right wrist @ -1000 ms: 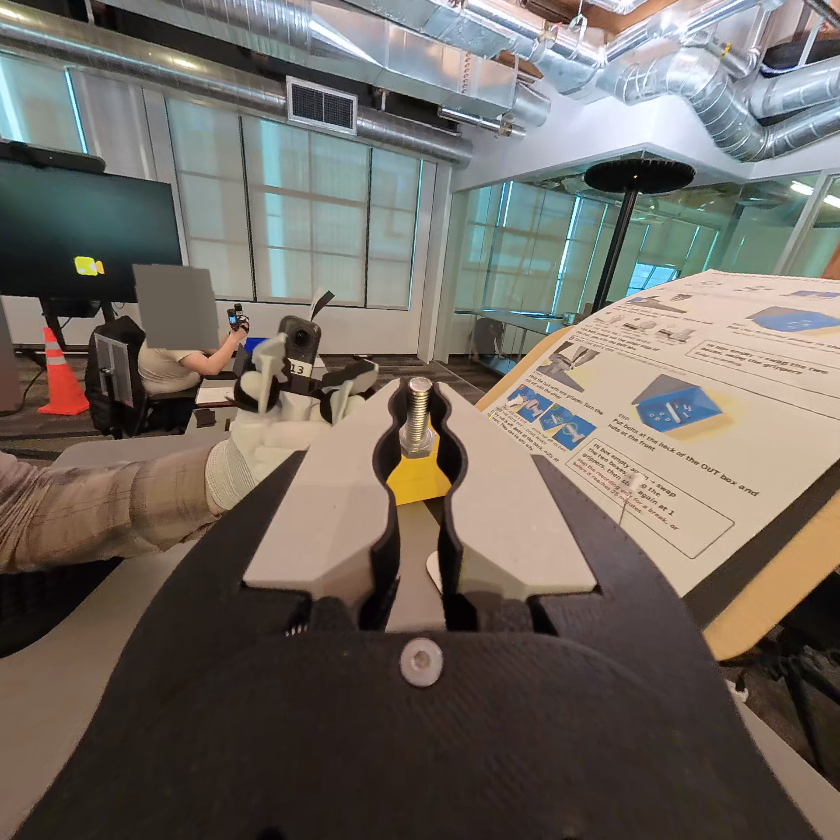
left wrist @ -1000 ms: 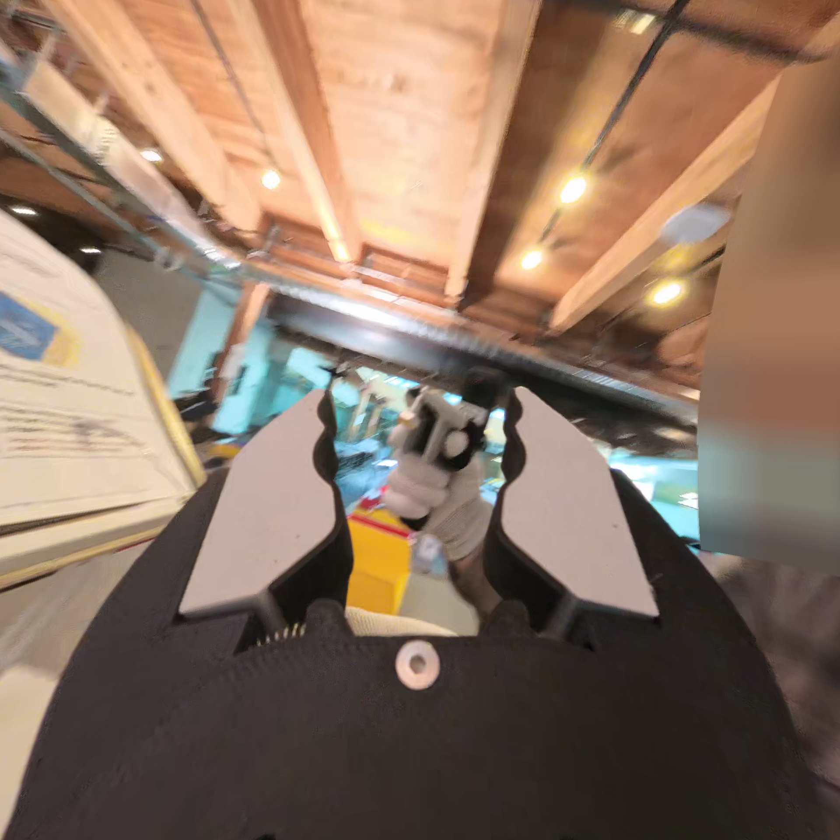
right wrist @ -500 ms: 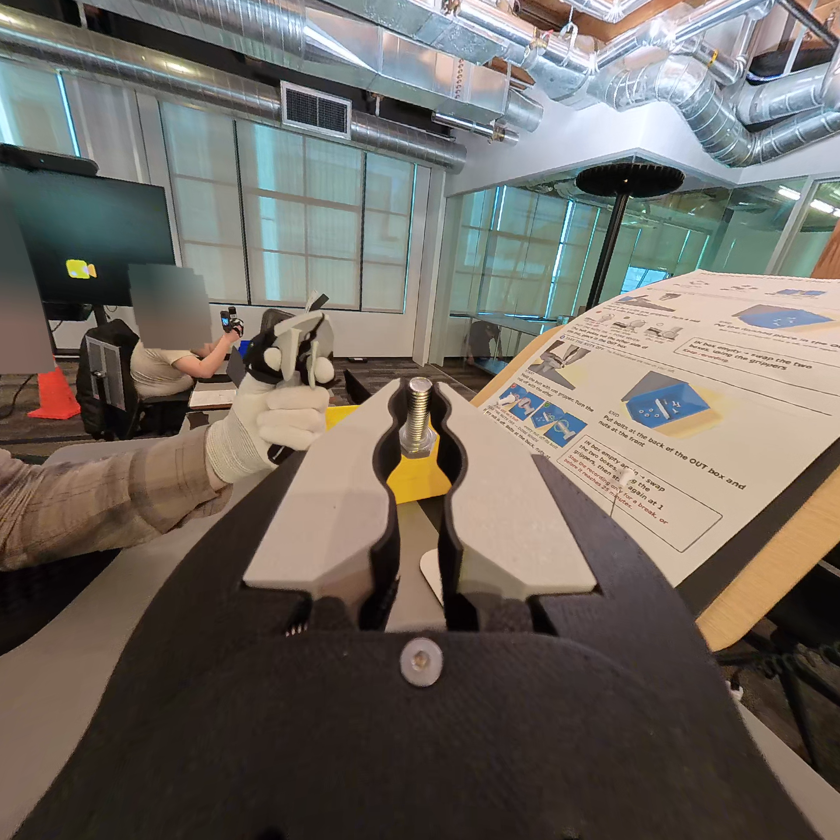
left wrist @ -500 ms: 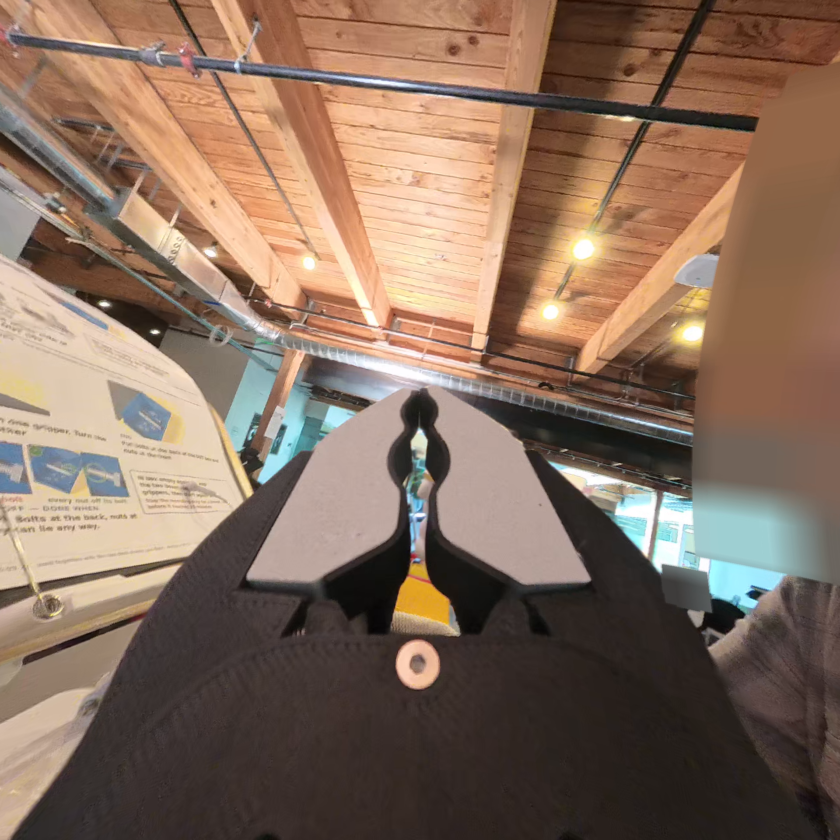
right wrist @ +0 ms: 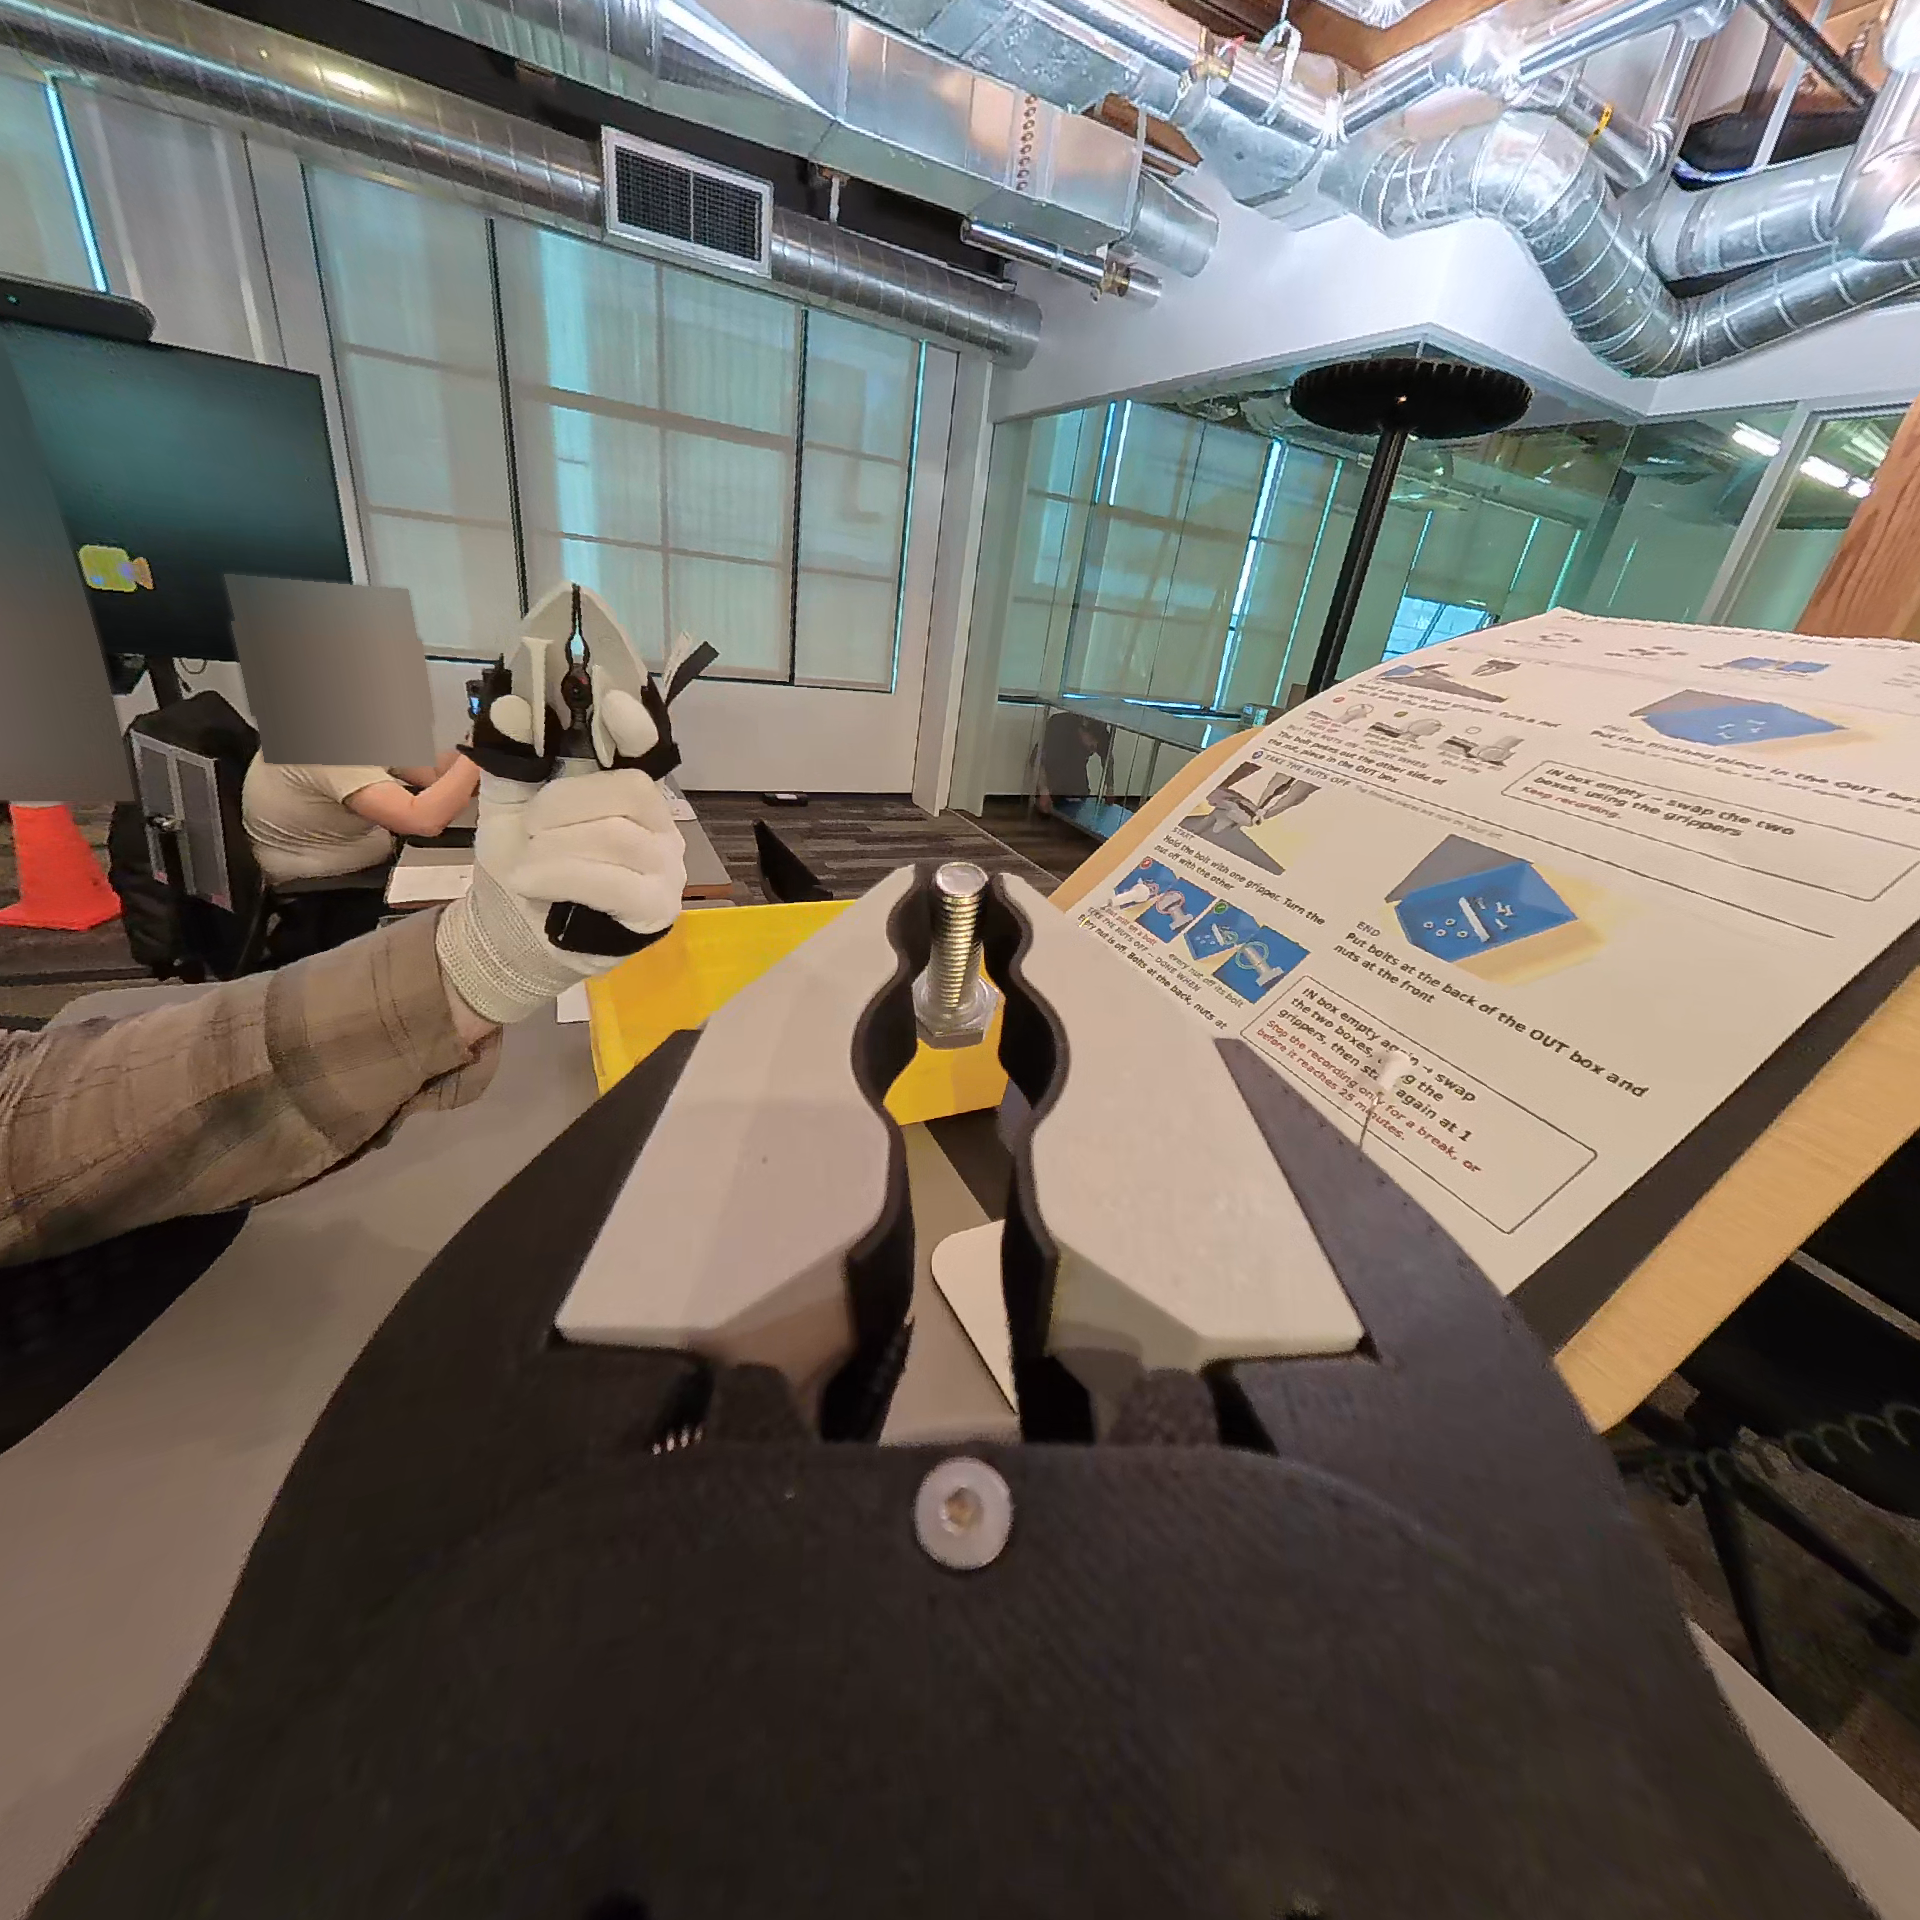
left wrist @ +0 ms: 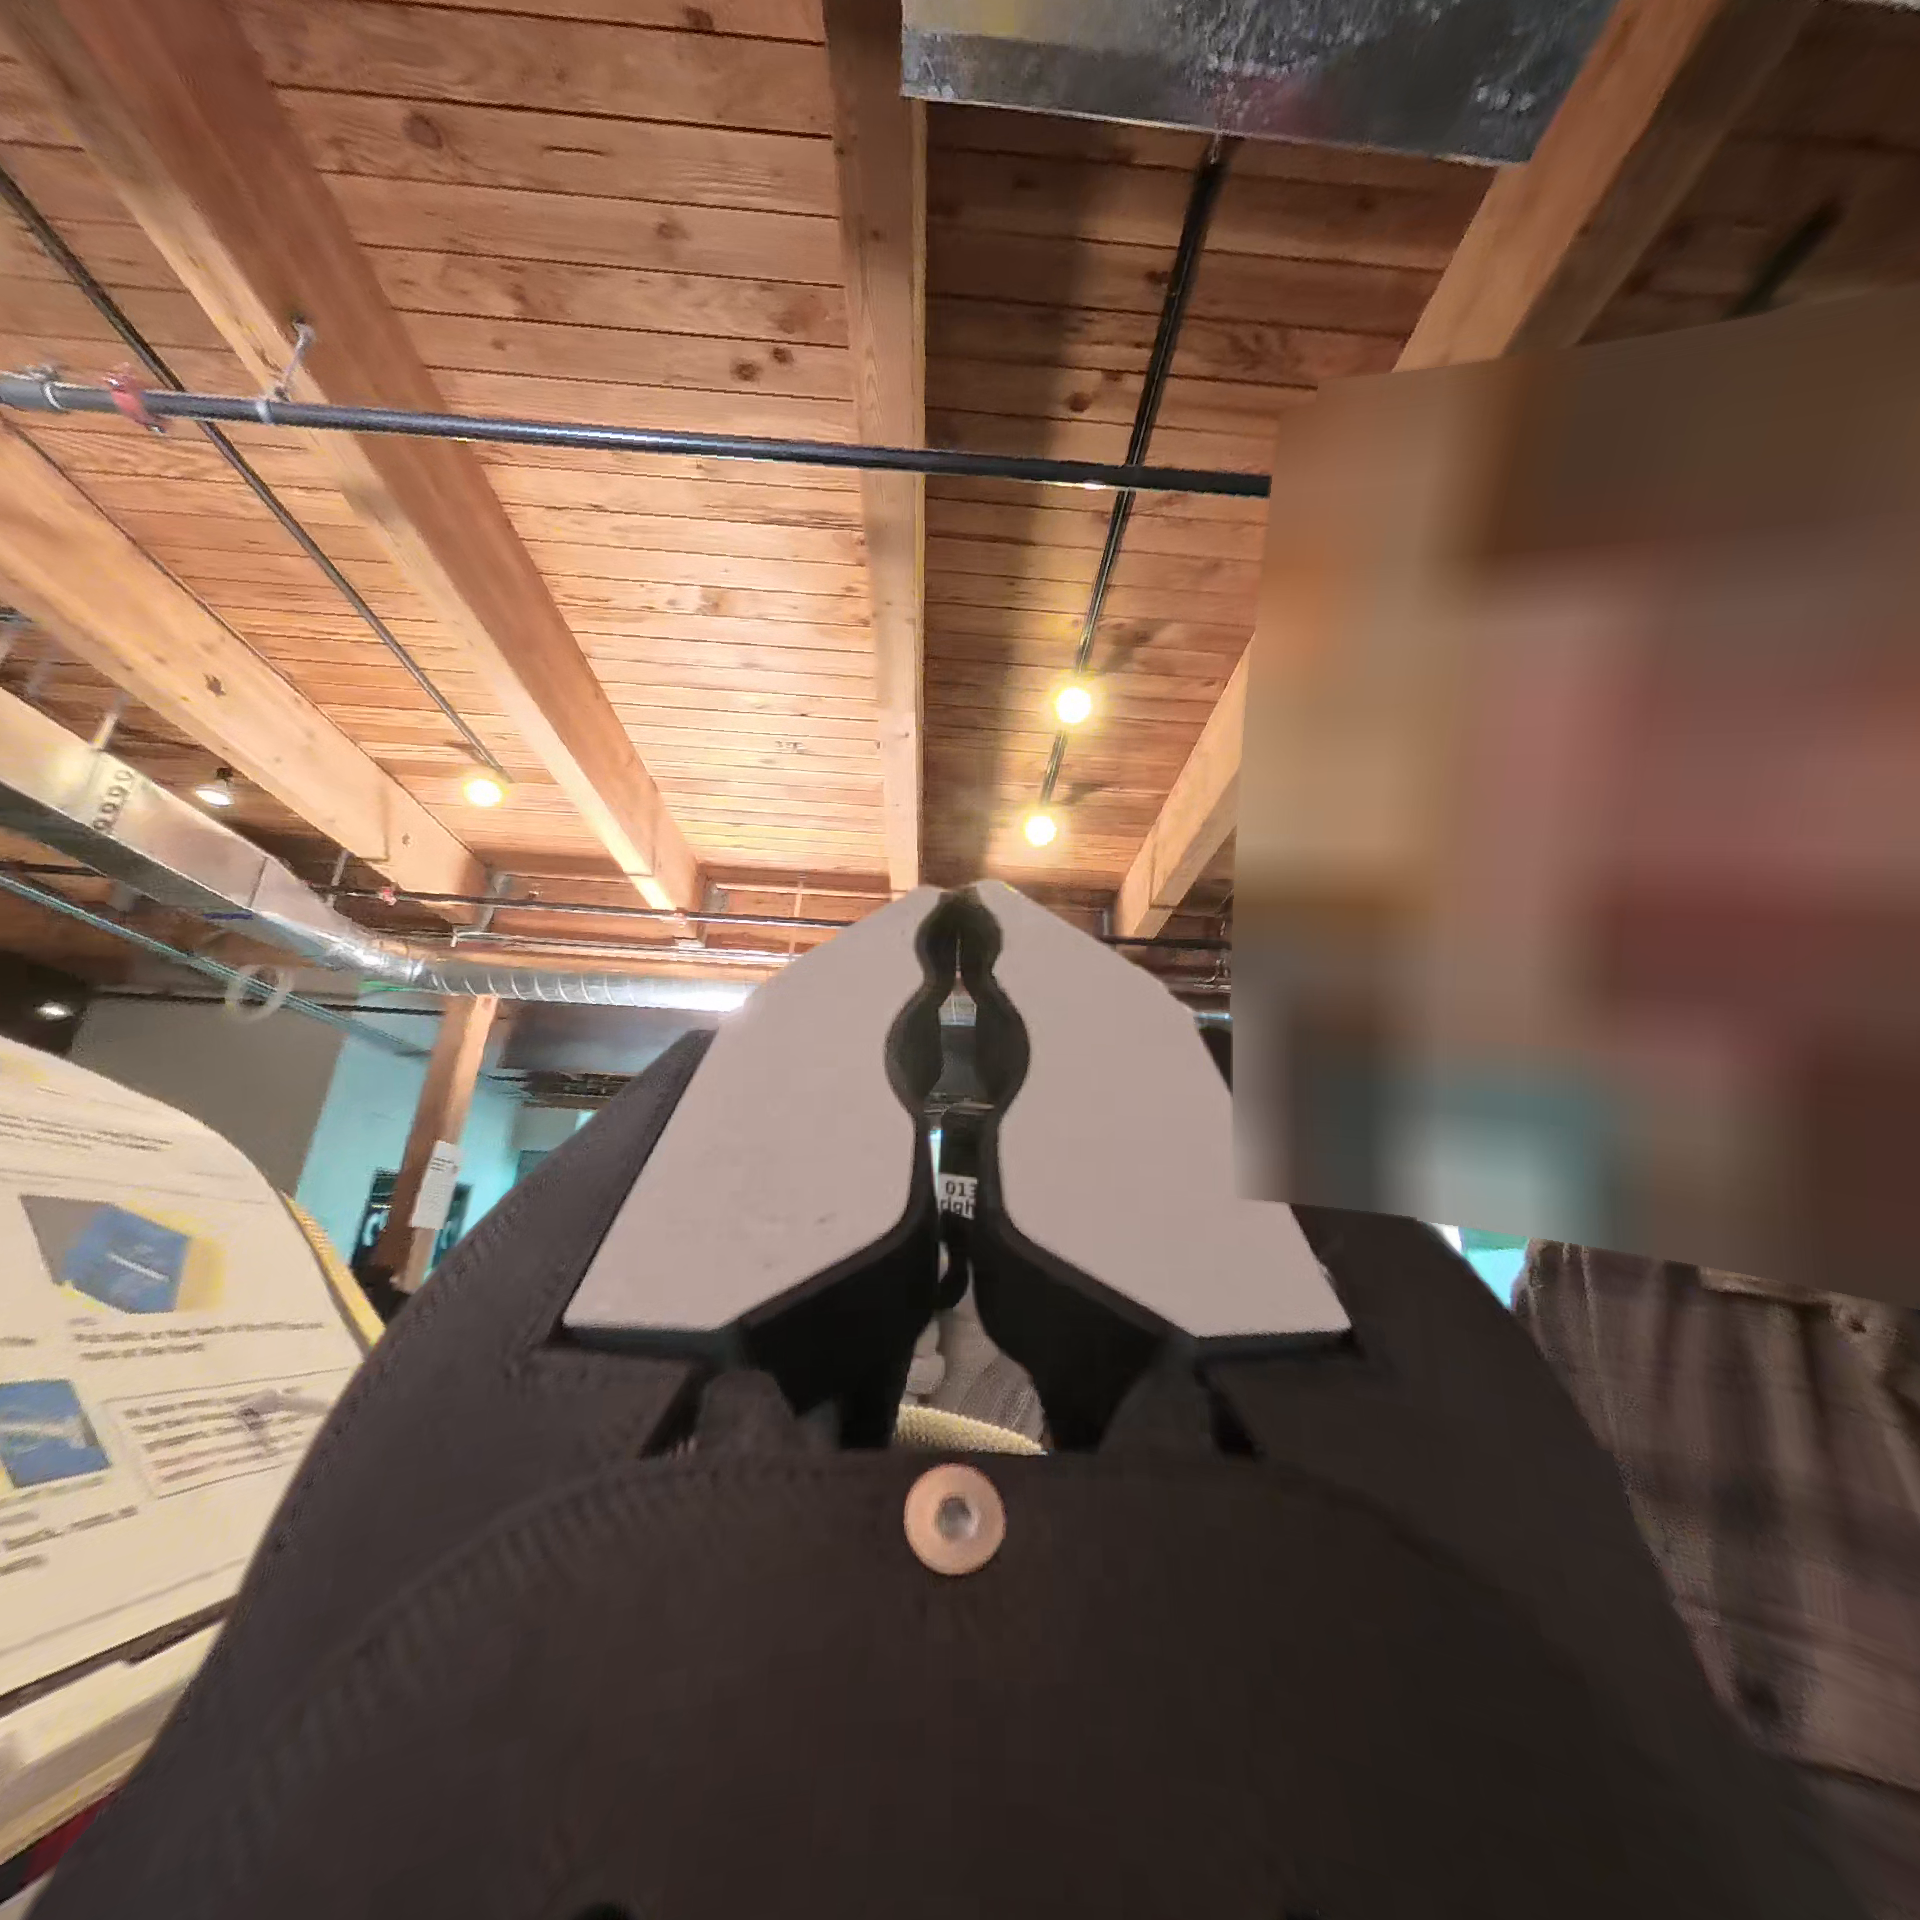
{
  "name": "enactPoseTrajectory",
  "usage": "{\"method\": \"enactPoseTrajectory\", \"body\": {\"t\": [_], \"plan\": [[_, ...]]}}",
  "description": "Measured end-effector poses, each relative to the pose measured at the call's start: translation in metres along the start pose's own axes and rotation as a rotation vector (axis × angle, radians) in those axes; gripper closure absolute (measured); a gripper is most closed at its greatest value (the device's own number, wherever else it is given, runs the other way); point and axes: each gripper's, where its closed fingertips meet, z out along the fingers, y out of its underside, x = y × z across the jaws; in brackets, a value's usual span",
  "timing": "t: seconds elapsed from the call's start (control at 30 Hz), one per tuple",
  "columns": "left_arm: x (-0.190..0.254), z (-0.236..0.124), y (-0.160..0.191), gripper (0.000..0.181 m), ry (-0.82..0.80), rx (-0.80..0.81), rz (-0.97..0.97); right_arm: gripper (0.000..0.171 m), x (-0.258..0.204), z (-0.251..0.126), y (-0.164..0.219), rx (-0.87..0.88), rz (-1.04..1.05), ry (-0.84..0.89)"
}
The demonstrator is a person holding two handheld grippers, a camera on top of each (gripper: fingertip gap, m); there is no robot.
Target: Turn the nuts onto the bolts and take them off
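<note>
My right gripper [right wrist: 961, 883] is shut on a silver bolt [right wrist: 956, 956]. The bolt stands upright between the fingers, threaded end up, its hex part in the rounded notch. My left gripper [left wrist: 961, 909] is shut and holds nothing I can see; it points up at the wooden ceiling. It also shows in the right wrist view [right wrist: 577, 665], held up by a white-gloved hand [right wrist: 577, 862], left of the bolt and apart from it. No loose nut is in view.
A yellow box [right wrist: 727, 966] stands on the grey table [right wrist: 208, 1403] behind the bolt. A tilted instruction board [right wrist: 1507, 935] fills the right side and shows in the left wrist view [left wrist: 135, 1351]. A white card [right wrist: 971, 1288] lies under the right fingers. A seated person [right wrist: 322, 821] is far left. Across from one pair of fingers to the other is roughly 30 centimeters.
My left gripper has gone from open to shut and has tilted up towards the ceiling; in the right wrist view it has risen. The right gripper still holds the bolt.
</note>
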Motion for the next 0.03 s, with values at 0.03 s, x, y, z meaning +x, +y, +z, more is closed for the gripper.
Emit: {"method": "enactPoseTrajectory", "body": {"t": [0.03], "plan": [[0.0026,-0.0016,-0.0010,0.176,0.010,-0.004,0.011,0.164,0.0007,-0.0011,-0.0003,0.000,-0.002,0.005]]}}
